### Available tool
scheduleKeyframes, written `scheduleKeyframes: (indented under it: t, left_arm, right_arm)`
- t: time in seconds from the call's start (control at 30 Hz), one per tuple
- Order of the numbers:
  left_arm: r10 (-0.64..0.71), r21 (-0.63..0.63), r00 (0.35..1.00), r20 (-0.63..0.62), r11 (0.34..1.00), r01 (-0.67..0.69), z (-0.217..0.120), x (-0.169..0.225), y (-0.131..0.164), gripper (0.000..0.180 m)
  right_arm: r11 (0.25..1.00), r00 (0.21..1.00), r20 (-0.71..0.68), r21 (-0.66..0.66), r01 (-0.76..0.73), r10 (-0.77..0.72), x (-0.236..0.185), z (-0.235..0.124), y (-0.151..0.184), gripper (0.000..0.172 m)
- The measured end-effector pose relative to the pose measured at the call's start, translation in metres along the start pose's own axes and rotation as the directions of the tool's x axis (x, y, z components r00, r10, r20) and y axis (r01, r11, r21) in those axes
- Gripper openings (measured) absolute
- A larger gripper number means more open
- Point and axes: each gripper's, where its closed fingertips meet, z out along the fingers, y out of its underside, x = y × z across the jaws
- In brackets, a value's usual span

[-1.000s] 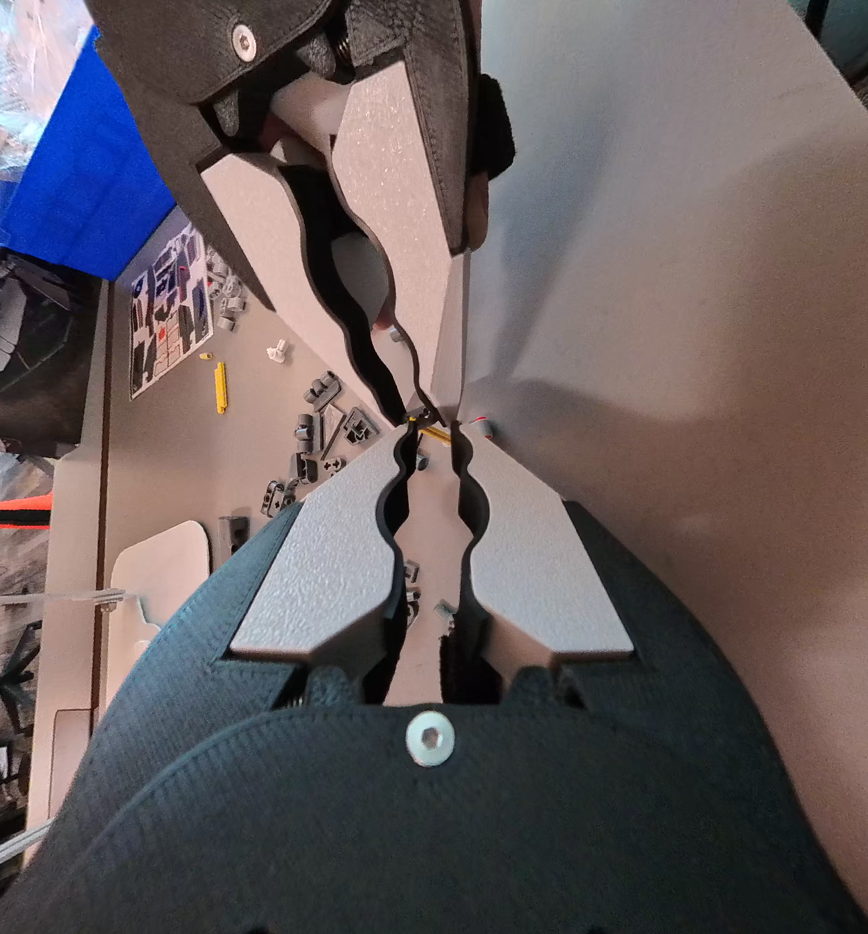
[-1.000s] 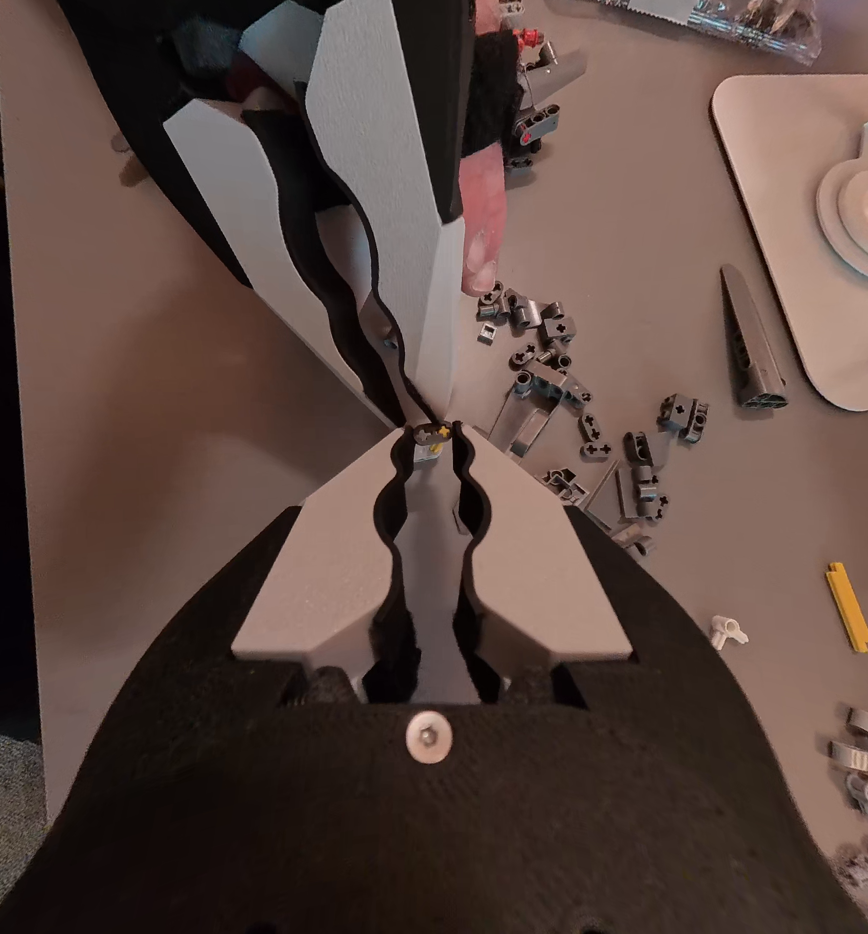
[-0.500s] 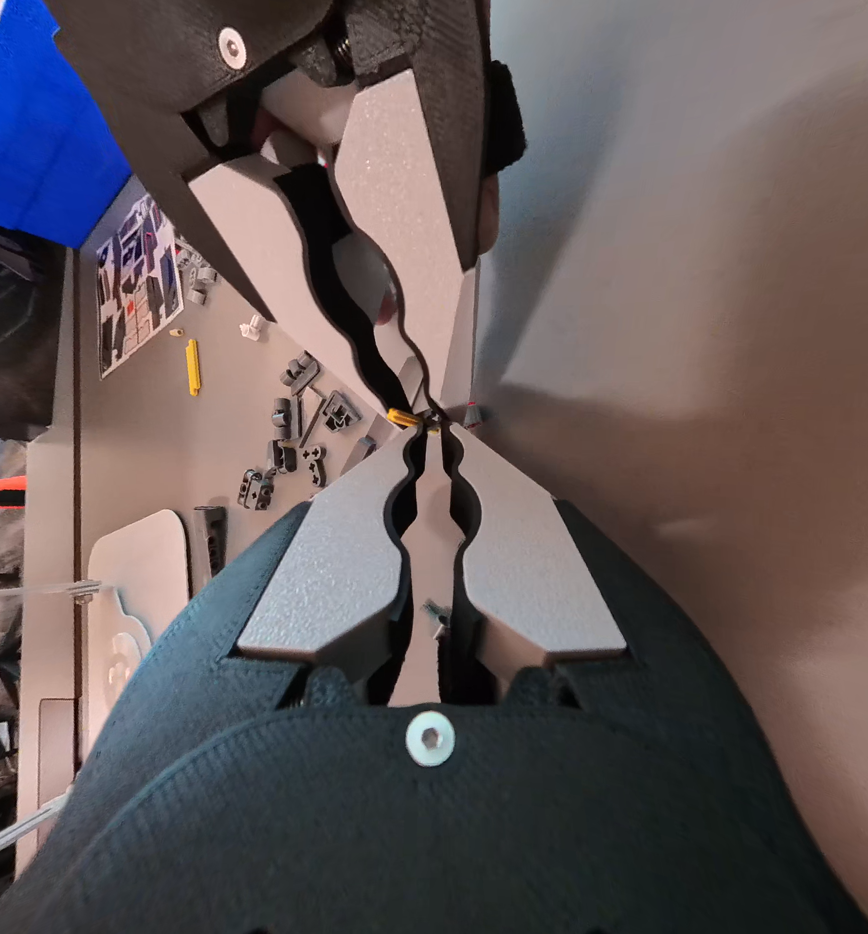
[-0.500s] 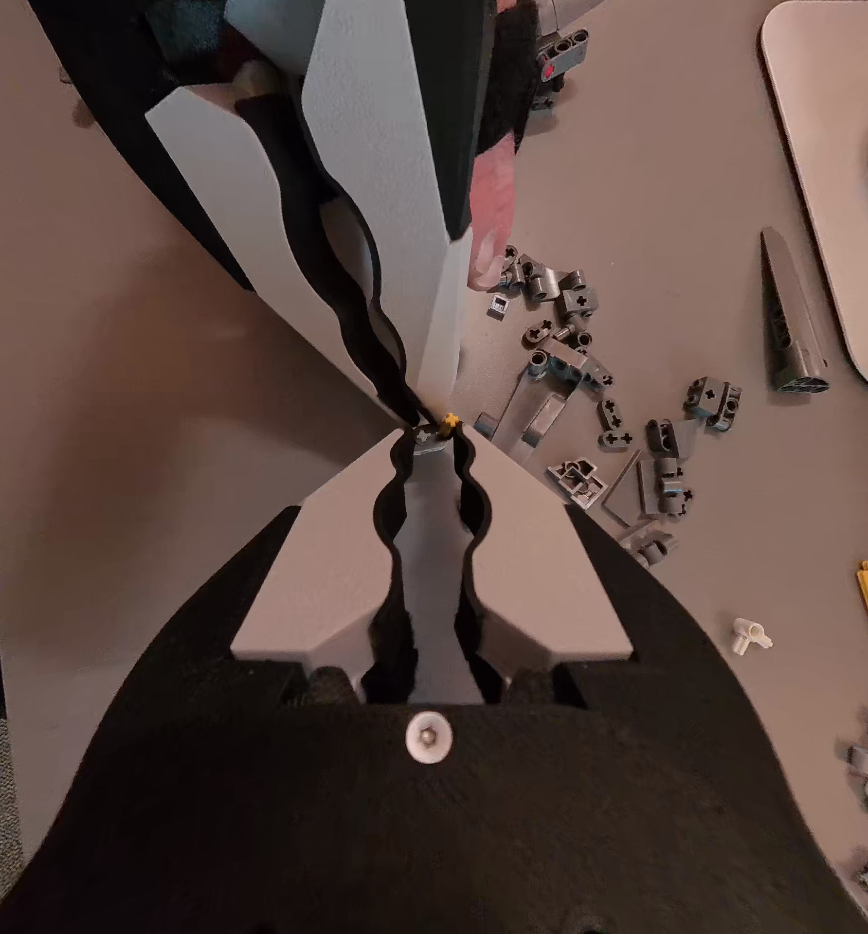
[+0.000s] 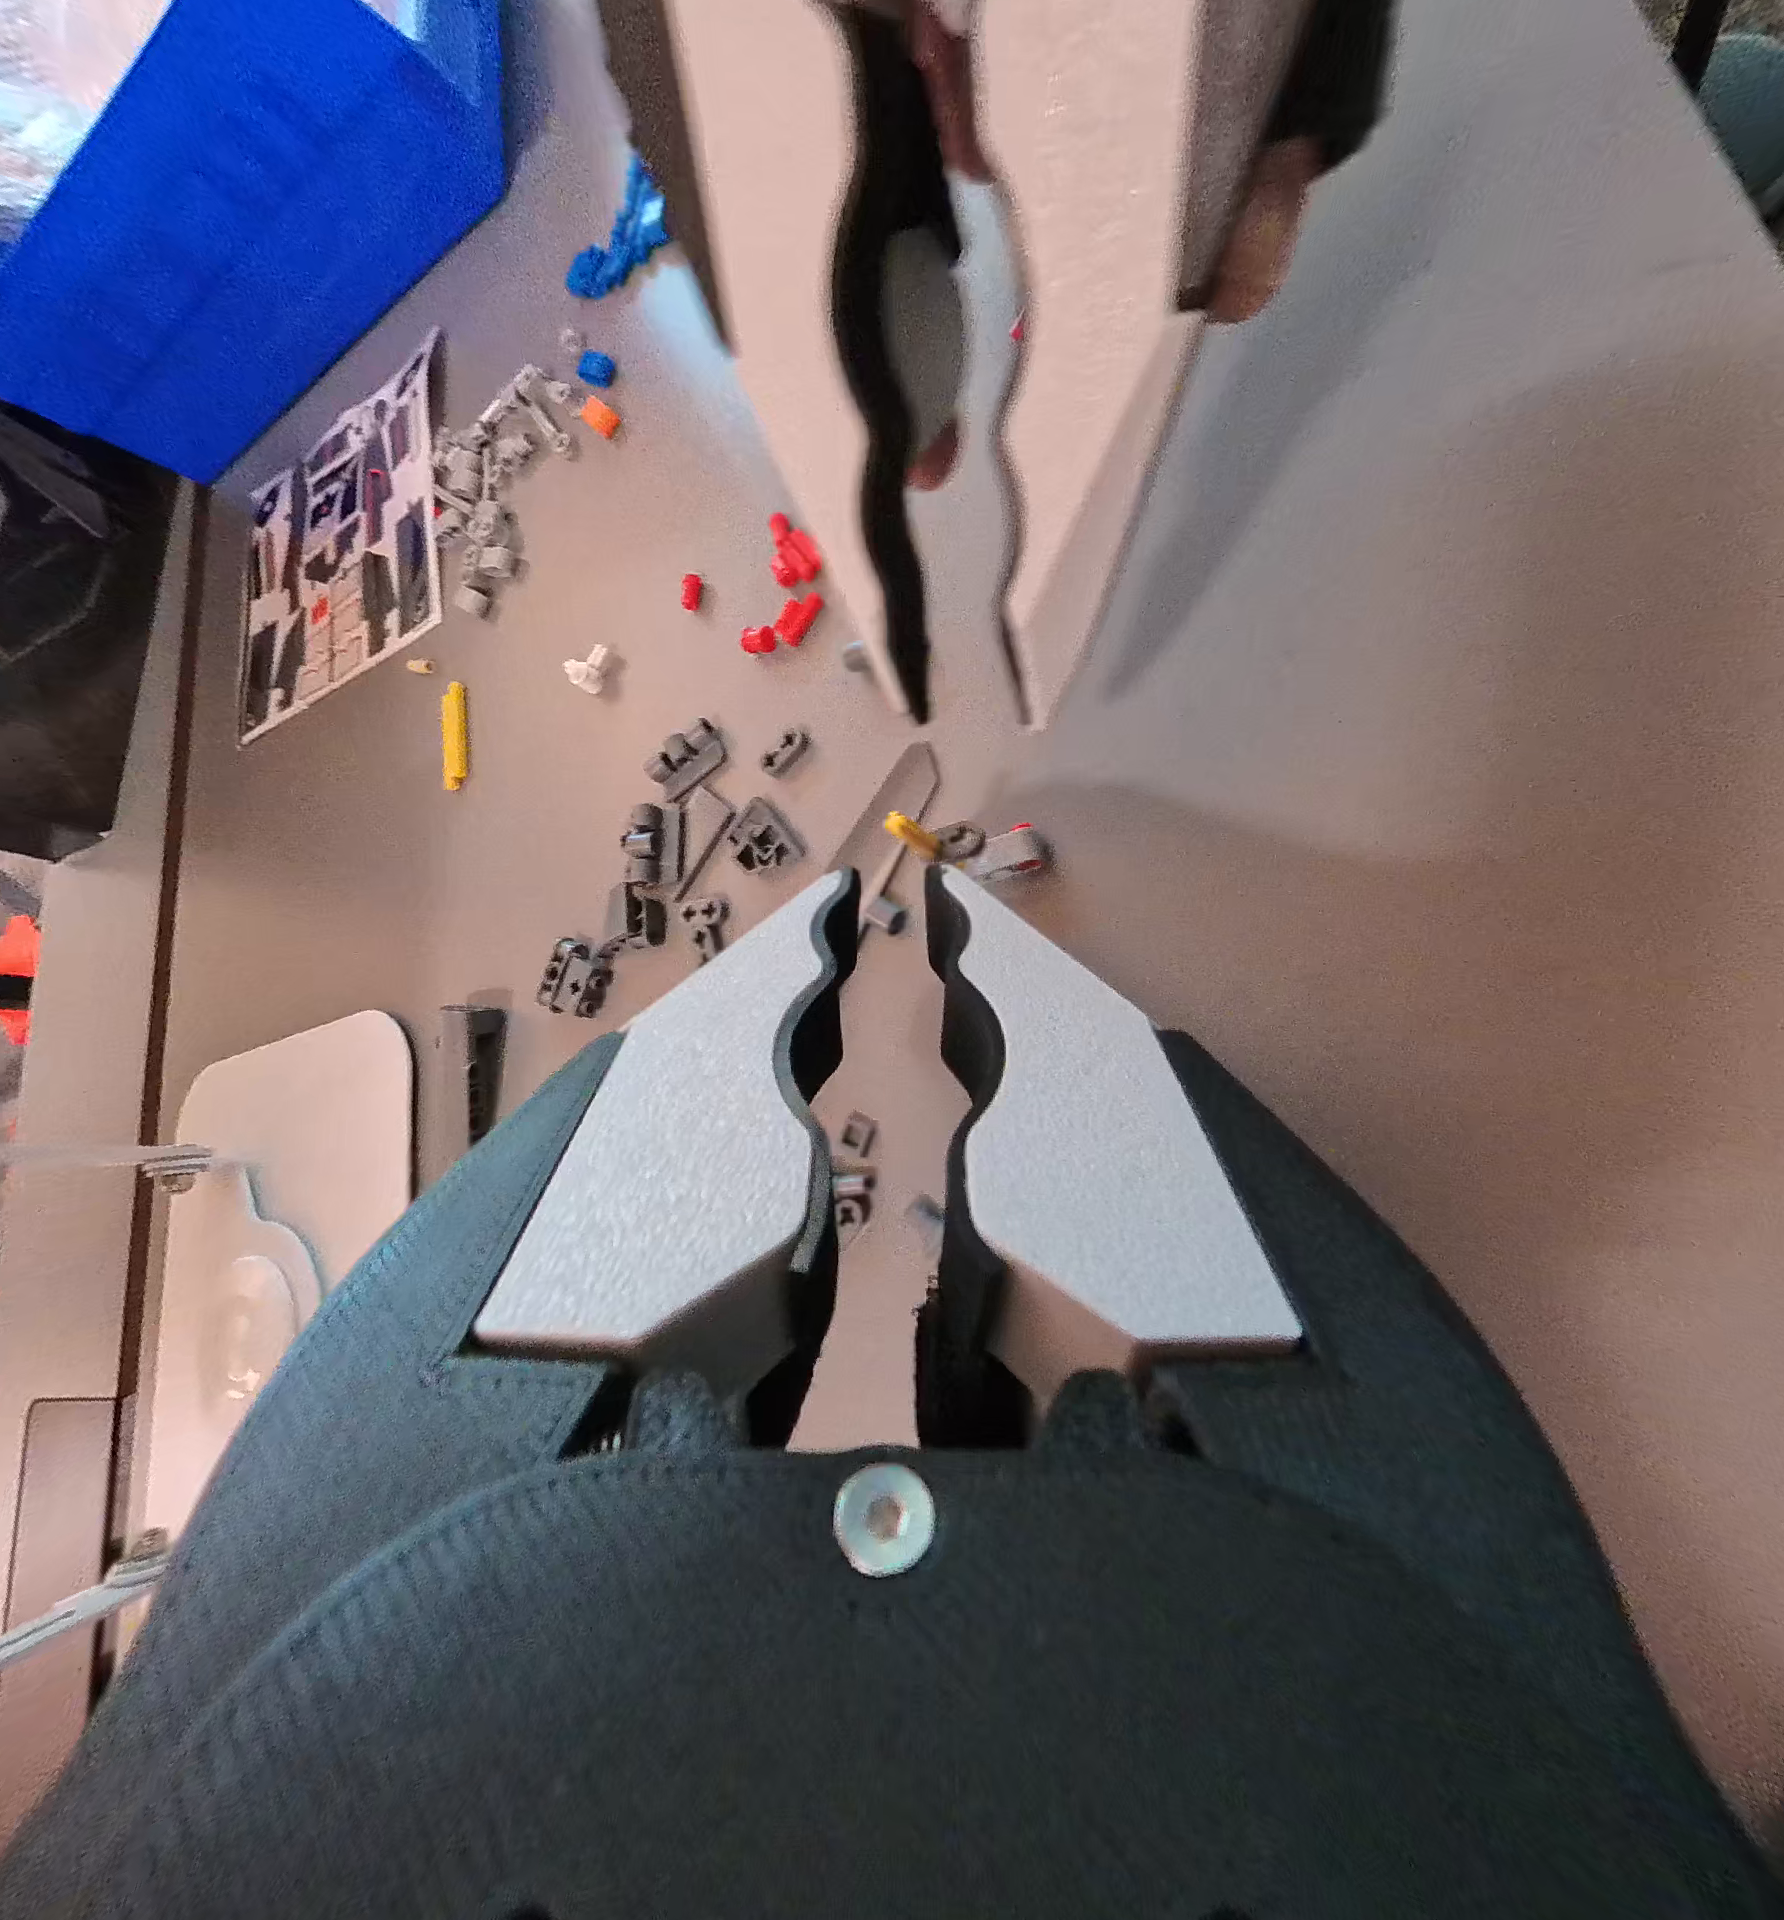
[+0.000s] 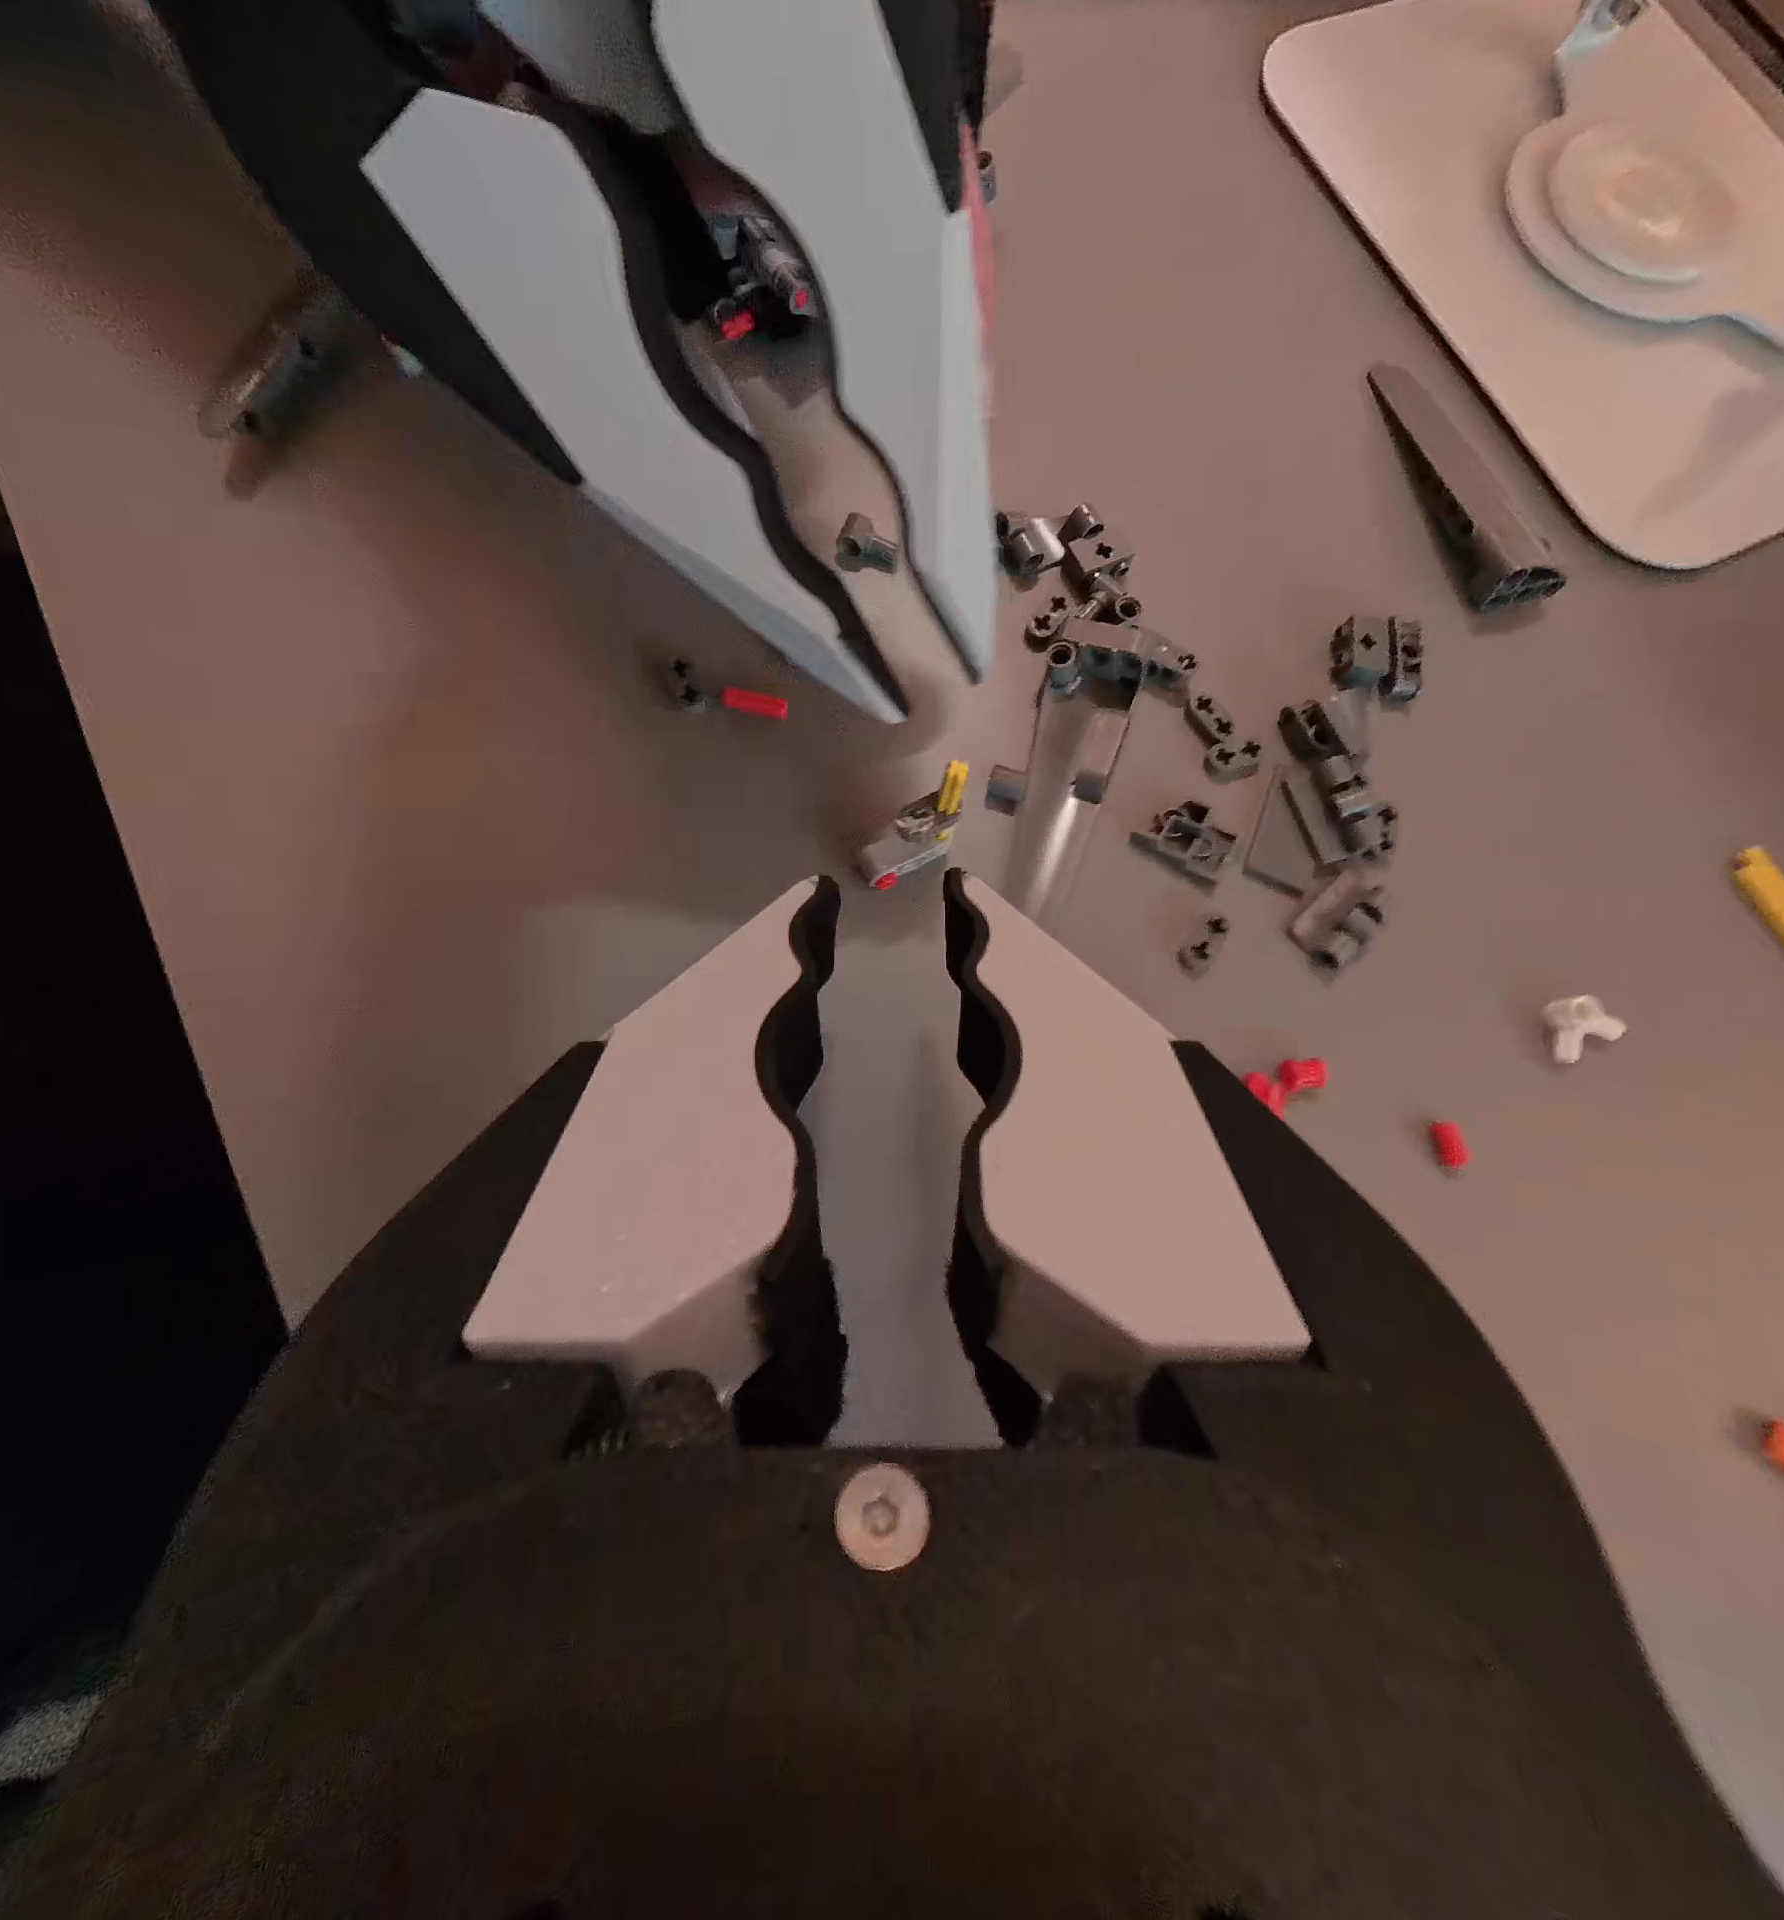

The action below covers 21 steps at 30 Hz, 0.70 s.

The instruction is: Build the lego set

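Bench clutter as I see it from both wrist cameras

I note a blue bin [image 5: 223,229] at the far table corner, a printed parts sheet [image 5: 348,540] just beside it, loose grey connector pieces [image 6: 1324,769] scattered mid-table, red pins [image 5: 789,582] in a small cluster, a yellow bar [image 5: 454,732] lying apart, one white piece [image 6: 1579,1023], a long dark tapered panel [image 6: 1470,499] near a pale rounded board [image 6: 1387,135]

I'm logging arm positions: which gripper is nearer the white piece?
Right. The white piece lies just off the right gripper's side; the left gripper is farther, beyond the grey pieces.
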Motion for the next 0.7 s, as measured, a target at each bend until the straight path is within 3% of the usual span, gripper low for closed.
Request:
scheduleKeyframes:
  t: [0.2, 0.37, 0.53, 0.7]
  left_arm:
    - [-0.116, 0.046, 0.985, -0.125, 0.991, 0.123, 0.009, 0.001, -0.001, 0.019]
    - [-0.165, 0.036, 0.972, -0.166, 0.984, 0.174, 0.018, -0.001, 0.0, 0.018]
    - [-0.166, -0.015, 0.972, -0.168, 0.986, 0.166, 0.024, 0.004, 0.004, 0.007]
    - [-0.195, -0.007, 0.971, -0.137, 0.981, 0.196, 0.02, 0.006, 0.001, 0.003]
  right_arm:
    - [0.994, 0.982, -0.156, -0.001, -0.11, 0.109, -0.011, 0.016, 0.006, 0.021]
    - [0.991, 0.963, -0.251, -0.059, -0.121, 0.102, -0.003, 0.029, 0.014, 0.019]
    - [0.989, 0.967, -0.215, -0.025, -0.146, 0.137, 0.001, 0.035, 0.014, 0.009]
    - [0.995, 0.983, -0.17, -0.061, -0.079, 0.068, 0.002, 0.032, 0.016, 0.004]
